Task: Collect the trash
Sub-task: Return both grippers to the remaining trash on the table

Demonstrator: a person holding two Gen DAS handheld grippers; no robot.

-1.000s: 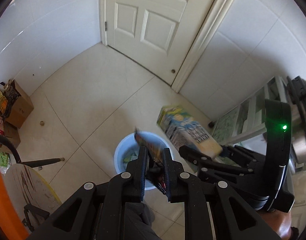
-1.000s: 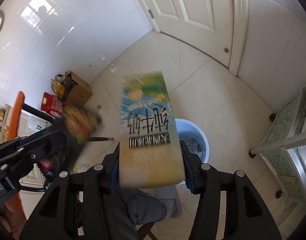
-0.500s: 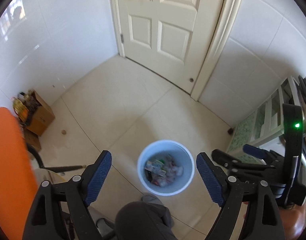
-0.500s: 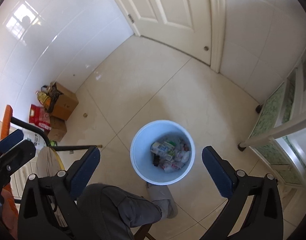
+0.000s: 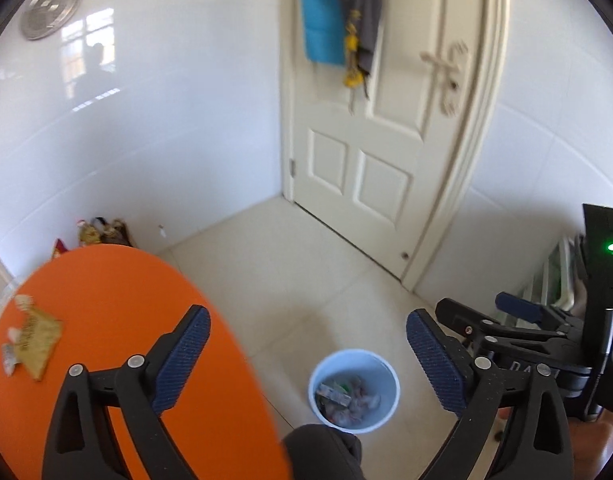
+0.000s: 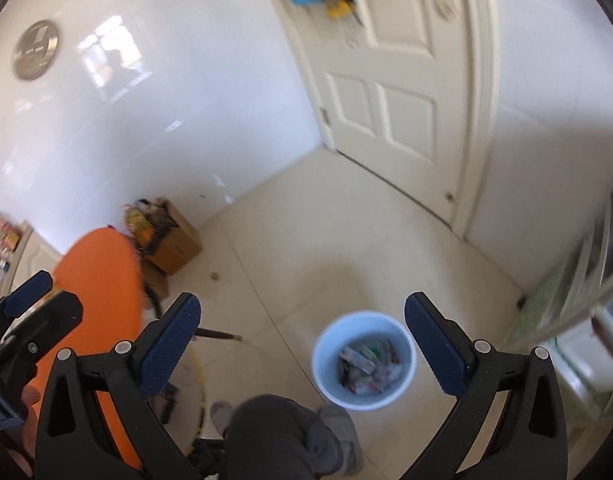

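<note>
Both hand-held grippers, left (image 5: 306, 354) and right (image 6: 302, 346), have just been opening and stand released, empty, above the trash bucket (image 6: 364, 360).

There were two grippers, the left gripper (image 5: 308, 354) and the right gripper (image 6: 302, 338), both spread wide with nothing between their pads. One pale blue bin (image 6: 326, 376) stood on the floor holding a heap of wrappers too blurred to count, and one door (image 5: 390, 152) filled the far wall. One orange table (image 5: 118, 320) carried one tan wrapper (image 5: 36, 340) near its left edge, and one cardboard box (image 6: 176, 246) sat against the wall.
</note>
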